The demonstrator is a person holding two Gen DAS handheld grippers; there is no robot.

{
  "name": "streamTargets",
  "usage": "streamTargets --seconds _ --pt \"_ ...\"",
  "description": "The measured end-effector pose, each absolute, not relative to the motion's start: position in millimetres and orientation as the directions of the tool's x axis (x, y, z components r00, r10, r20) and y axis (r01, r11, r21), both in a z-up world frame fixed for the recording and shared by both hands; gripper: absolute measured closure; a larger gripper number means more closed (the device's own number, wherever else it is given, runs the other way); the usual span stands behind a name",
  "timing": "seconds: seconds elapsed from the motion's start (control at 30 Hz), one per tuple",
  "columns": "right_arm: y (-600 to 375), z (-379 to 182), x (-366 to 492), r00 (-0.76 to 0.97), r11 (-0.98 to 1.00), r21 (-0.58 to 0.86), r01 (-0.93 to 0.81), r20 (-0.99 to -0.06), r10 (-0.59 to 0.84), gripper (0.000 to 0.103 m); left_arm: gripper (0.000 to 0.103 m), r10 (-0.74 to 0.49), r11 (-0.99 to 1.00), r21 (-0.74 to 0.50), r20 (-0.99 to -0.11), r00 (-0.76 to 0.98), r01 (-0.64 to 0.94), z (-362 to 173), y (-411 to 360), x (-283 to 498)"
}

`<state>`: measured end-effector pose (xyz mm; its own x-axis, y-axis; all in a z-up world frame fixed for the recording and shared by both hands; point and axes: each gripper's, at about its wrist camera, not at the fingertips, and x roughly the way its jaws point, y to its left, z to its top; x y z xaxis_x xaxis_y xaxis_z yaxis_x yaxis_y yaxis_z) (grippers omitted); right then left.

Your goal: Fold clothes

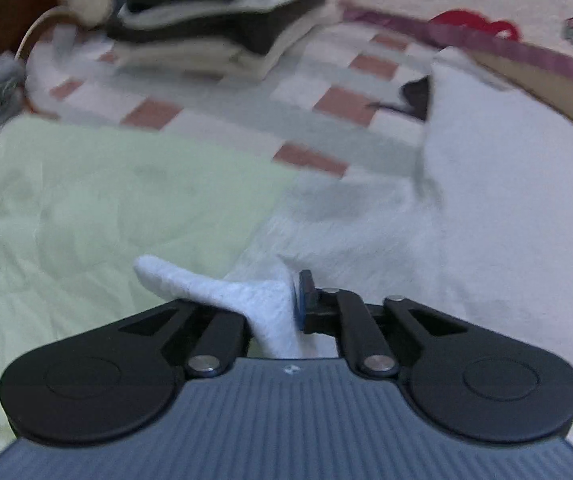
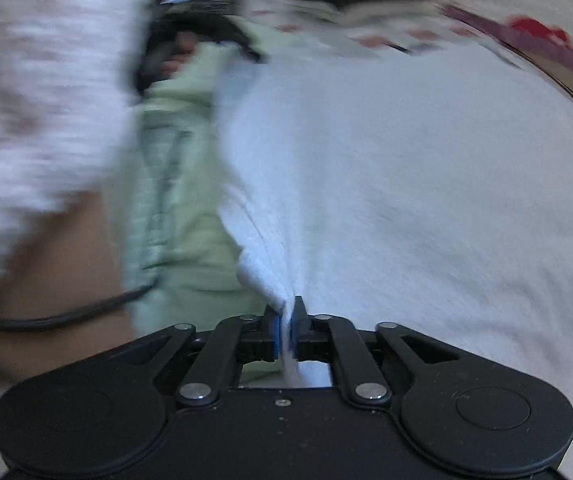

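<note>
Left wrist view: white garment (image 1: 486, 200) is being pinched shut-tight by left claw (image 1: 292, 304) and right claw (image 2: 285, 320), thin bites risking slippage.

One white fleecy garment (image 1: 486, 208); one pale green cloth (image 1: 86, 200); one checked white, grey and pink sheet (image 1: 246, 120); one stack of folded dark and cream clothes (image 1: 214, 24); two black two-finger grippers, left (image 1: 292, 300) and right (image 2: 285, 322)

Motion blur smears the sleeve (image 2: 38, 92) and folded stack (image 1: 214, 24)
</note>
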<state>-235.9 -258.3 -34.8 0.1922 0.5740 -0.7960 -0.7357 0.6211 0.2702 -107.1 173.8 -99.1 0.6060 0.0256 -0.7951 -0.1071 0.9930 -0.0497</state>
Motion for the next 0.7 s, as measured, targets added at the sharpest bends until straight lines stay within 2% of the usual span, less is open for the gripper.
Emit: streamTargets --seconds 0.03,0.07,0.13,0.2,0.3,0.4,0.53,0.63,0.7 --pt "-264 -30 -229 0.208 0.64 0.281 -0.715 -0.789 0.578 0.082 0.088 0.023 0.992 -0.056 -0.786 0.617 -0.109 -91 175 -107" --pt "-271 -26 -221 0.224 0.659 0.292 -0.694 -0.782 0.582 0.067 0.084 0.015 0.99 -0.076 -0.777 0.63 -0.117 -83 177 -107" --pt "-283 -18 -207 0.257 0.693 0.314 -0.649 -0.767 0.588 0.053 0.08 -0.012 0.984 -0.127 -0.745 0.667 -0.123 -64 181 -104" --pt "-296 -9 -193 0.29 0.724 0.336 -0.603 -0.753 0.591 0.053 0.068 -0.019 0.986 -0.132 -0.698 0.715 -0.103 -41 176 -98" --pt "-314 4 -171 0.339 0.763 0.371 -0.529 -0.732 0.591 0.053 0.049 -0.004 1.0 -0.012 -0.606 0.796 -0.004 -16 144 -79" --pt "-350 8 -121 0.485 0.873 0.311 -0.376 -0.737 0.471 0.053 0.049 -0.031 0.993 0.08 -0.57 0.821 0.092 -11 110 -47" --pt "-401 -8 -46 0.589 0.951 0.25 -0.179 -0.747 0.307 0.053 0.049 -0.131 0.988 -0.008 -0.588 0.798 0.156 -9 87 8" --pt "-433 -25 -3 0.614 0.963 0.262 -0.058 -0.752 0.241 0.053 0.047 -0.19 0.977 -0.038 -0.598 0.778 0.209 -16 68 61" --pt "-445 -33 21 0.634 0.972 0.235 -0.003 -0.751 0.183 0.053 0.047 -0.224 0.974 -0.118 -0.629 0.744 0.194 -31 59 104"
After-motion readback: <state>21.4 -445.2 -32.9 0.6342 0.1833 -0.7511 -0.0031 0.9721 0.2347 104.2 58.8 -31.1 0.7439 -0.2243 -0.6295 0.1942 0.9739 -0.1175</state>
